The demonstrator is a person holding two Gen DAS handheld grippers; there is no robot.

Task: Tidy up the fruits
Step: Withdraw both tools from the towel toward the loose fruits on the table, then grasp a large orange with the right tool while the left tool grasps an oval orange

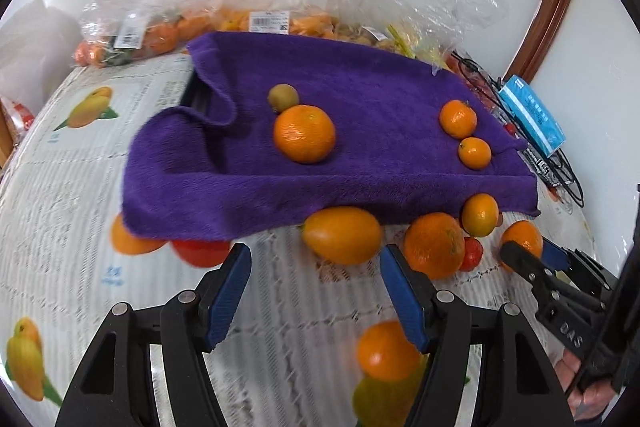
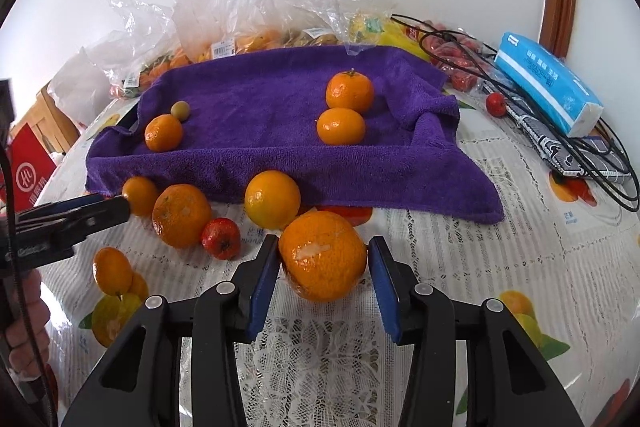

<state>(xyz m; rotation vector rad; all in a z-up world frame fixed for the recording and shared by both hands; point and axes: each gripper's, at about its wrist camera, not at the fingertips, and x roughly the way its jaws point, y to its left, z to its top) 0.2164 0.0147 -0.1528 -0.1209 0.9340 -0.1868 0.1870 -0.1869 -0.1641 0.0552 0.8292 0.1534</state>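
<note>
A purple towel (image 1: 360,99) (image 2: 260,99) lies on the table with three oranges and a small green-brown fruit (image 1: 283,97) on it. Several oranges and small red fruits lie on the tablecloth along its front edge. My left gripper (image 1: 316,267) is open and empty, just short of an oval orange (image 1: 342,235). My right gripper (image 2: 324,259) is open with its pads on either side of a large orange (image 2: 322,255) on the table; the left pad touches it. The right gripper also shows in the left wrist view (image 1: 536,255).
Clear plastic bags of fruit (image 2: 248,7) stand behind the towel. A blue tissue pack (image 2: 548,83), black cables (image 2: 600,155) and a dark patterned case lie at the right. A red box (image 2: 28,171) is at the far left. The tablecloth (image 2: 480,267) has printed fruit.
</note>
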